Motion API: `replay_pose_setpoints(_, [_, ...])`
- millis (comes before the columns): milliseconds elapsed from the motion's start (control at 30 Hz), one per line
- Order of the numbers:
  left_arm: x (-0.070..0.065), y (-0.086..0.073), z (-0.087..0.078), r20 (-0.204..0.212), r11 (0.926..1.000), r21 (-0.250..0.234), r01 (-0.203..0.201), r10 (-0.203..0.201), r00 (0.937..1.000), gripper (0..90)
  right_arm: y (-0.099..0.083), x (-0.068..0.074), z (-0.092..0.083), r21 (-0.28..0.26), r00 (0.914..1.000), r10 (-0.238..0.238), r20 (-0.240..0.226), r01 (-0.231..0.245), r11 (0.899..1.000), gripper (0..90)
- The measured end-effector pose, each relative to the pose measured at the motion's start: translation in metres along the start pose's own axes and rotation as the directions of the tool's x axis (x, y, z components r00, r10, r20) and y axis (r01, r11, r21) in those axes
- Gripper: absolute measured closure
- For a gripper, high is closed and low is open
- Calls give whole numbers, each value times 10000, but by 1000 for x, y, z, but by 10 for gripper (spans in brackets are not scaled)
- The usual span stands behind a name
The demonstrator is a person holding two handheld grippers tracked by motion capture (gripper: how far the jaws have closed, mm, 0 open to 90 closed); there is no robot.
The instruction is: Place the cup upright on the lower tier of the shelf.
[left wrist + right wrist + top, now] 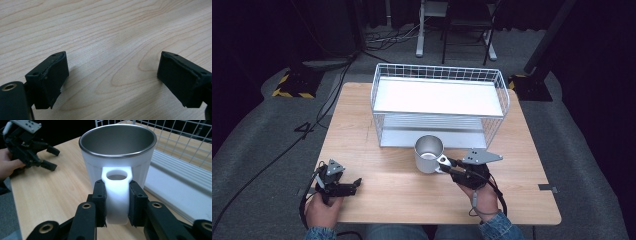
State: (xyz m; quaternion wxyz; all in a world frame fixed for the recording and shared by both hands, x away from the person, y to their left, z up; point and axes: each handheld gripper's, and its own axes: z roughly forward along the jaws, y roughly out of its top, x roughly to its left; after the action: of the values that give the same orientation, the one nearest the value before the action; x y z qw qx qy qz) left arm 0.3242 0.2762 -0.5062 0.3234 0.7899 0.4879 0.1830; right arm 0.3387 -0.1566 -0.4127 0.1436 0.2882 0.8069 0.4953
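A white mug (428, 153) with a steel-lined inside stands upright near the middle of the wooden table (377, 150), just in front of the wire rack. My right gripper (447, 165) is shut on the mug's white handle (117, 195), its two black pads (100, 202) pressed against the handle's sides. The mug (117, 152) looks empty. My left gripper (354, 185) rests low at the table's front left, open, with bare wood between its pads (51, 77). The left gripper (47, 157) also appears far off in the right gripper view.
A white two-level wire rack (439, 102) with flat shelves takes up the back half of the table. Its lower shelf (180, 192) lies close to the right of the mug. Cables and stands sit on the grey floor behind the table.
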Motion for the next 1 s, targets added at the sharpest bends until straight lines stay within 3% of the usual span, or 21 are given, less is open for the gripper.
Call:
replay_pose_setpoints(300, [0,0,0,-3,10000,-6,16,-16,10000,105,11,-23,11,-291,9969,492,611,-475,9984,715])
replay_pose_setpoints(400, [0,0,0,-11,10000,-15,51,-52,10000,105,16,-34,16,-436,9915,710,1088,-666,9968,715])
replay_pose_setpoints(700, [0,0,0,-8,10000,-3,26,-26,10000,105,15,-52,24,-580,9769,1053,1857,-961,9937,716])
replay_pose_setpoints(767, [0,0,0,-1,10000,0,-2,2,10000,105,15,-59,27,-644,9707,1097,2137,-980,9931,716])
replay_pose_setpoints(1000, [0,0,0,-12,10000,18,-59,59,10000,105,13,-74,35,-767,9609,944,2602,-769,9941,715])
